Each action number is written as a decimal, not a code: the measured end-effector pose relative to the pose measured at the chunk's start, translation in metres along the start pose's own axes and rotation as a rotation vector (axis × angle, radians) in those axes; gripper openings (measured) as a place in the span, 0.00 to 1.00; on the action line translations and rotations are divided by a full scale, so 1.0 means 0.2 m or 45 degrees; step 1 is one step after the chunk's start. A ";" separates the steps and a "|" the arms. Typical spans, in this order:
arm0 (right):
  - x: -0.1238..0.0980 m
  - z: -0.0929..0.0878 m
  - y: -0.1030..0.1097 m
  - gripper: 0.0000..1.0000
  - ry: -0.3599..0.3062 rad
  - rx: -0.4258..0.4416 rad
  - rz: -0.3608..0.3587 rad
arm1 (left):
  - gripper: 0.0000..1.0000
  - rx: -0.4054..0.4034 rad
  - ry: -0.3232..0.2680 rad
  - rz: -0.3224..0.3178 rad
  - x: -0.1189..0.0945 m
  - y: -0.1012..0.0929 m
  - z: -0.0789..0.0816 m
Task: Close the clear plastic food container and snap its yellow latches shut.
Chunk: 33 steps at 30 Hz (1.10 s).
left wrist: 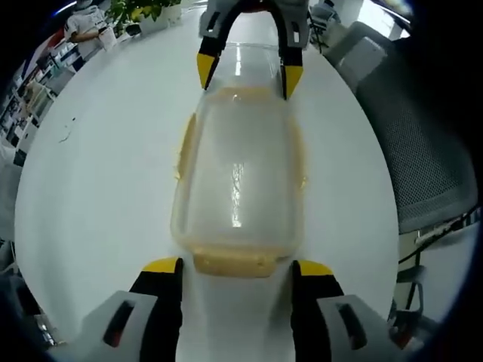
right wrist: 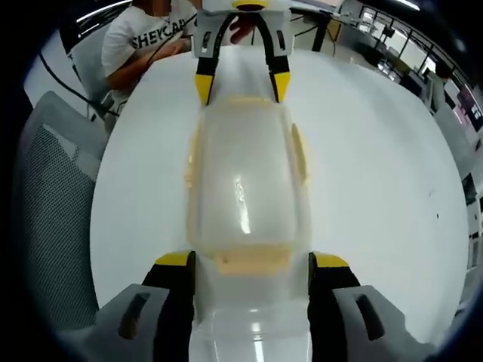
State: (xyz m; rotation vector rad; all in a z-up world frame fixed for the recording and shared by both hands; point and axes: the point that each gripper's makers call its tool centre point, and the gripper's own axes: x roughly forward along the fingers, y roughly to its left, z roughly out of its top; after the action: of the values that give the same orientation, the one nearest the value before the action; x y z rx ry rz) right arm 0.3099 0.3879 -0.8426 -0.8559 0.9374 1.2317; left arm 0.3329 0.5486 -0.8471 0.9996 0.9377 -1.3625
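Centrally on the white table (left wrist: pixel 98 188), both open grippers (left wrist: pixel 236 265) (right wrist: pixel 252 260) flank the container (left wrist: pixel 238 181); grey chair (left wrist: pixel 423 151) beside.

A clear plastic food container (right wrist: pixel 247 188) with yellow latches (right wrist: pixel 299 154) lies mid-frame on the round white table (right wrist: pixel 377 173), the right gripper (right wrist: pixel 253 275) straddling its near end, jaws apart.

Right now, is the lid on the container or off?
On. The frosted lid covers the clear plastic food container on the white round table. Whether its yellow latches are snapped: cannot tell.
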 end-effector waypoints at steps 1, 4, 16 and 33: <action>0.00 0.00 0.00 0.56 0.003 -0.002 0.001 | 0.53 0.001 0.000 0.000 0.00 0.00 0.00; 0.01 -0.01 0.00 0.48 0.027 -0.007 0.028 | 0.50 -0.001 -0.008 -0.005 0.00 0.01 0.01; 0.02 -0.03 0.00 0.38 0.116 0.009 0.030 | 0.34 0.031 -0.004 -0.007 0.00 0.01 0.03; 0.03 -0.03 -0.01 0.38 0.250 -0.045 0.065 | 0.35 0.040 0.072 -0.002 0.01 0.01 0.03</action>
State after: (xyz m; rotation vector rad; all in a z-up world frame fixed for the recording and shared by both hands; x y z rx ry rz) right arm 0.3107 0.3839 -0.8504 -0.9992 1.1032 1.2265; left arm 0.3344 0.5430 -0.8477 1.0665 0.9622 -1.3600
